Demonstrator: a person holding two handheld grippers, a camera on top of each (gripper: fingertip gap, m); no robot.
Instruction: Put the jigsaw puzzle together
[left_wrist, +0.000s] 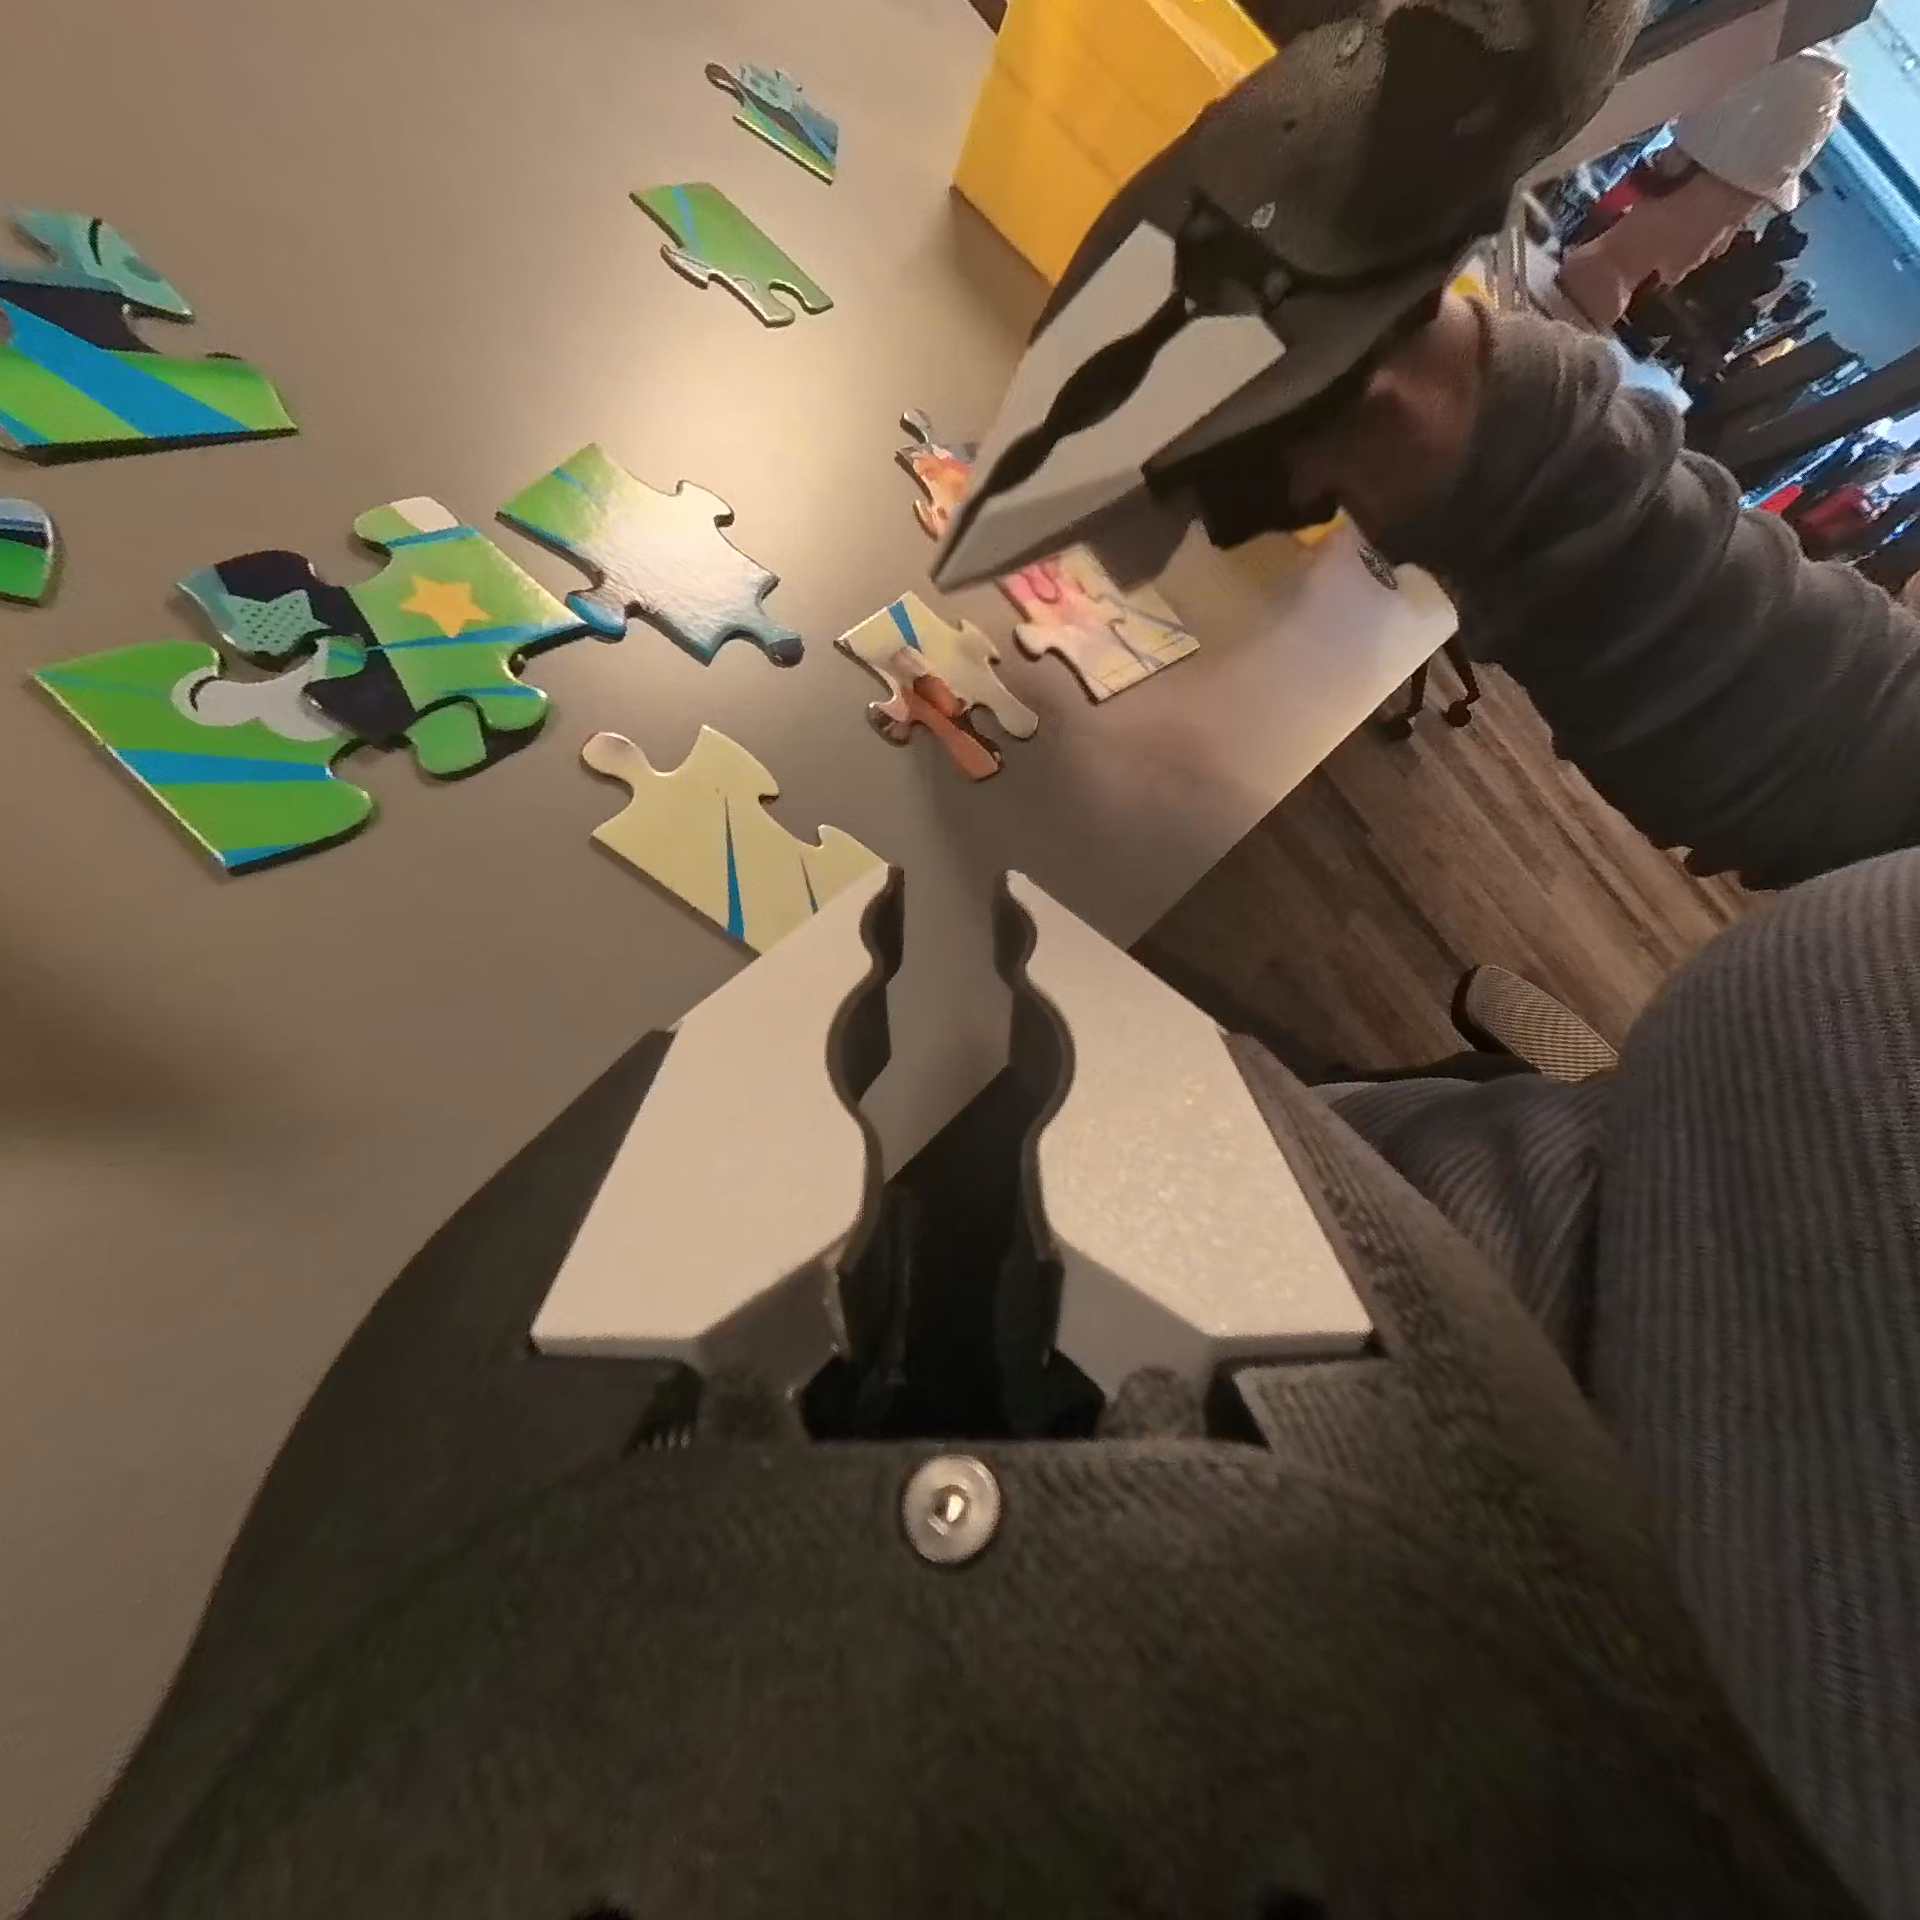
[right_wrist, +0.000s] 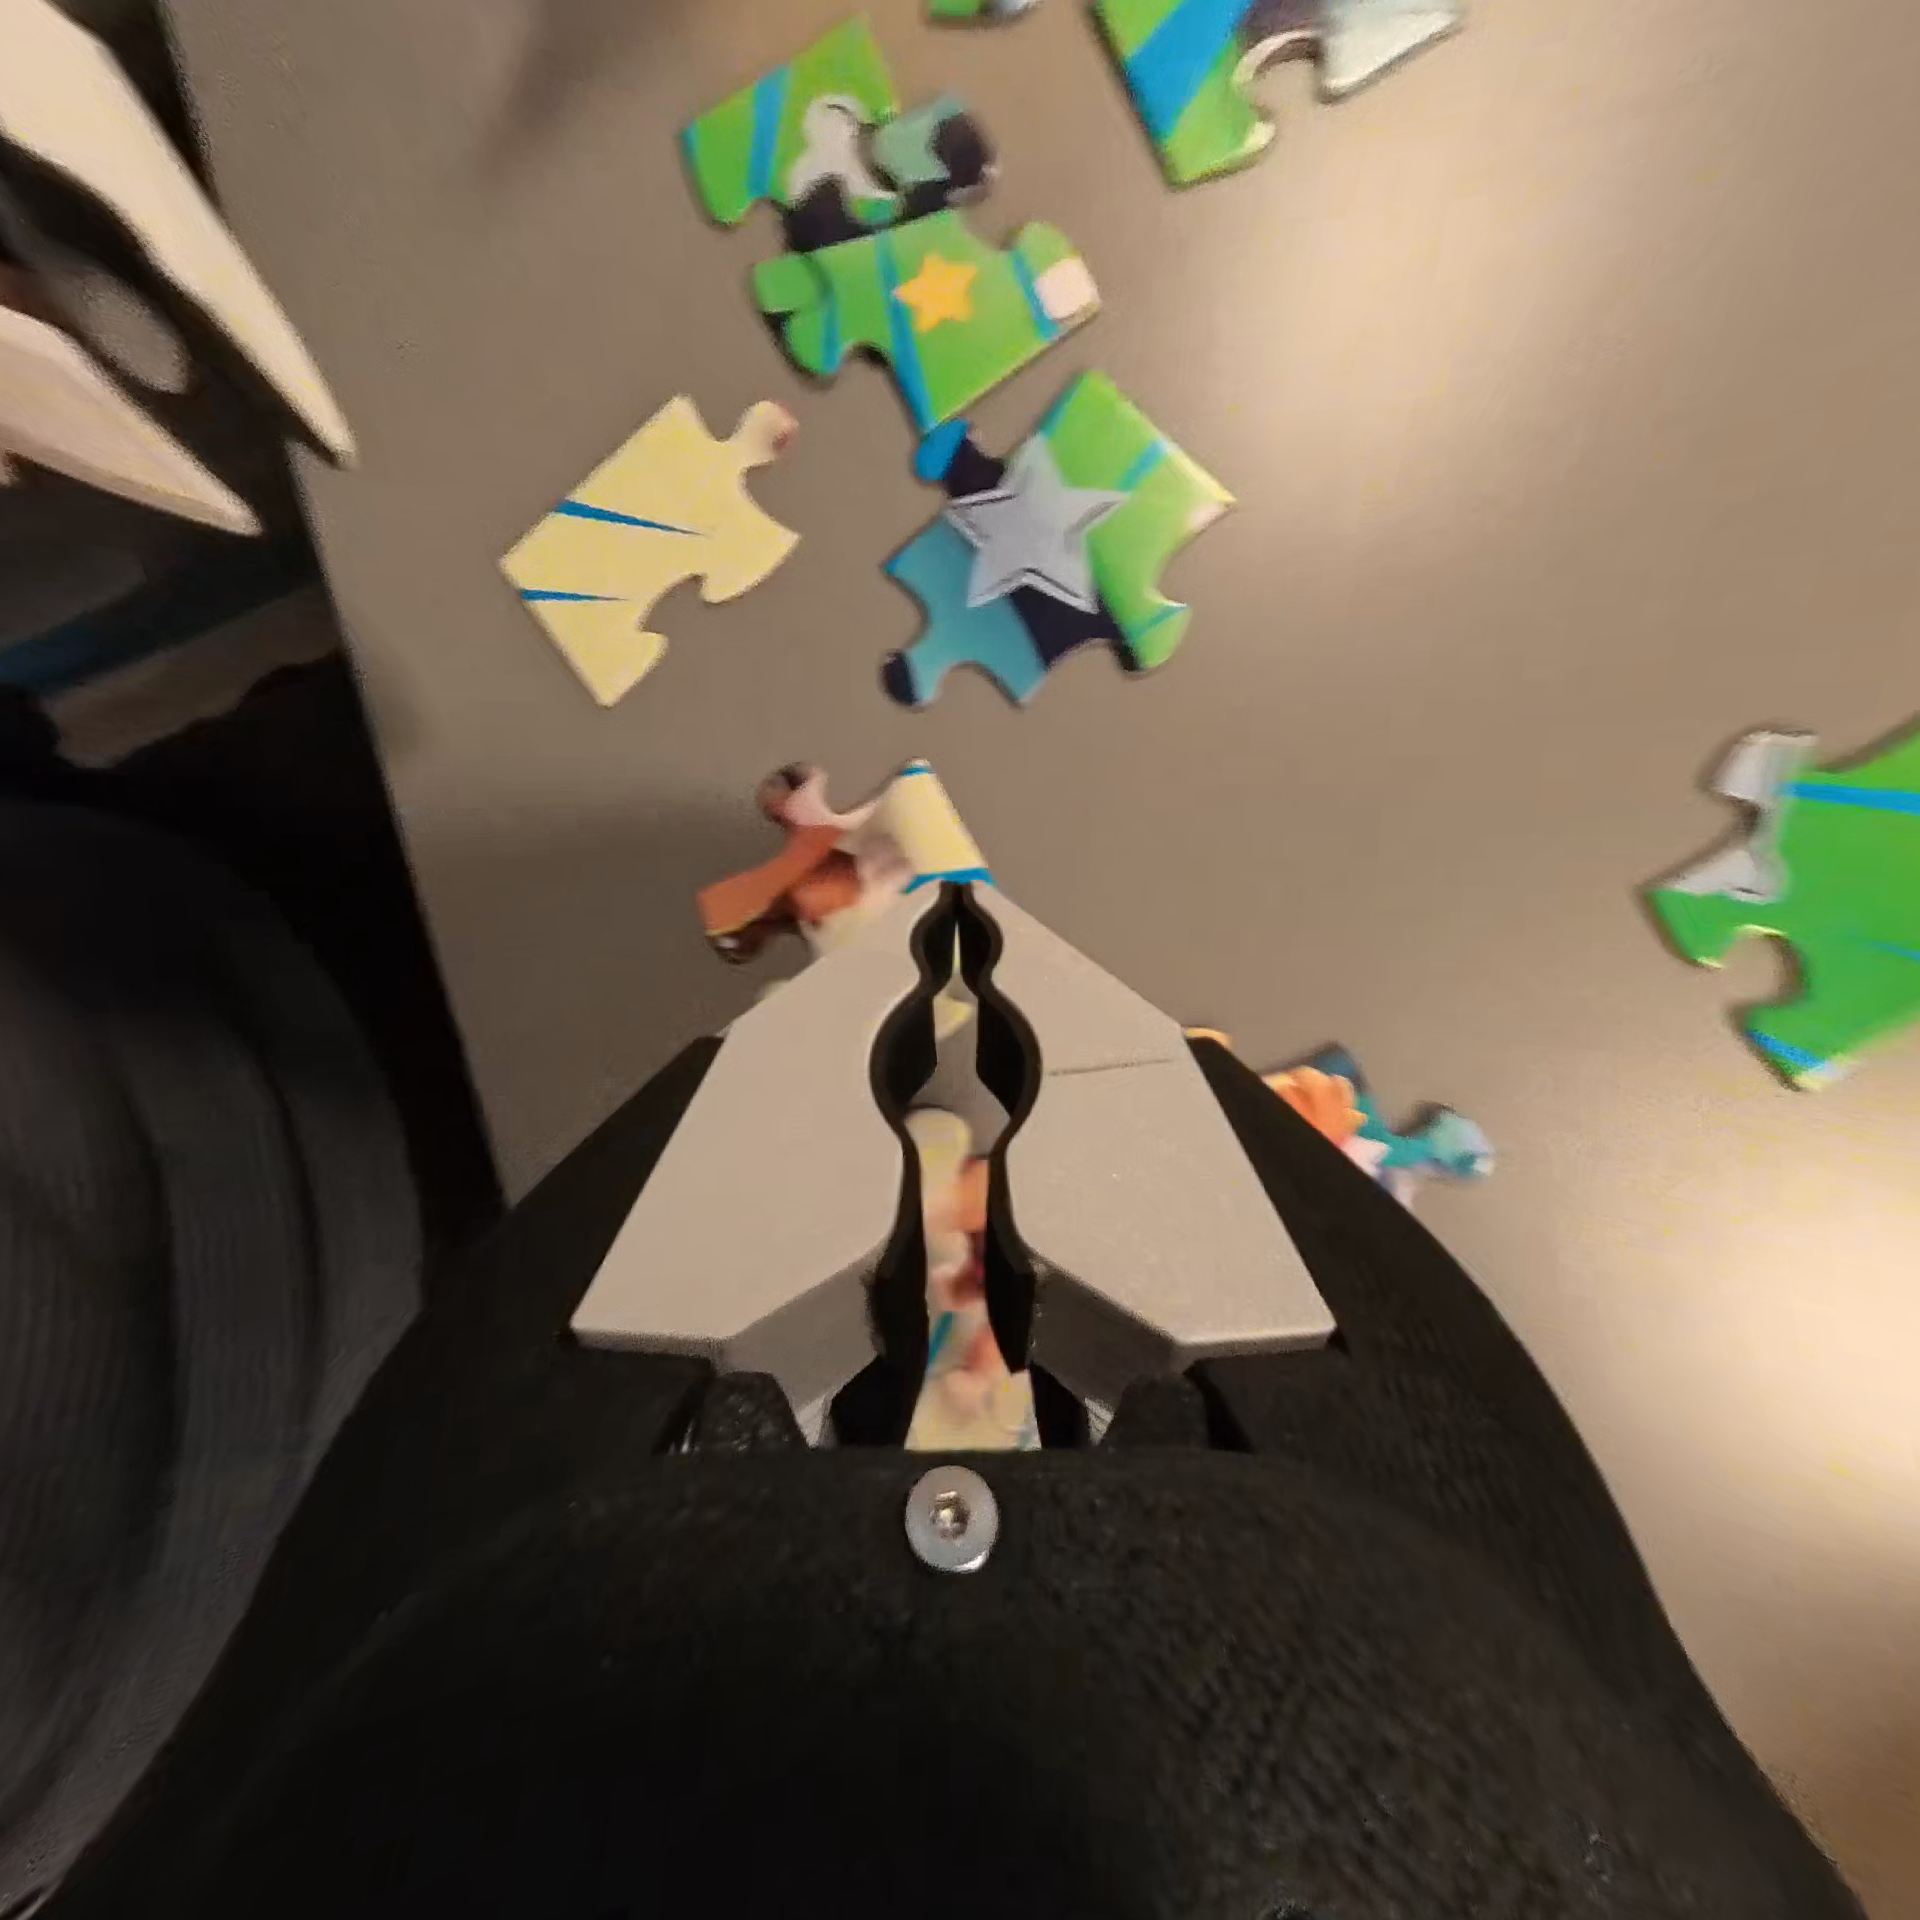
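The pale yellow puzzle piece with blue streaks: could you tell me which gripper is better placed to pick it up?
Probably the left gripper: its jaws stand apart right beside the pale yellow piece. The right gripper is shut, farther off over the pink piece.

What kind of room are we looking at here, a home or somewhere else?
Probably a shared workroom or office, not a home. A plain grey table holds scattered jigsaw pieces, there is wood-look flooring, and a cluttered area with another person lies beyond.
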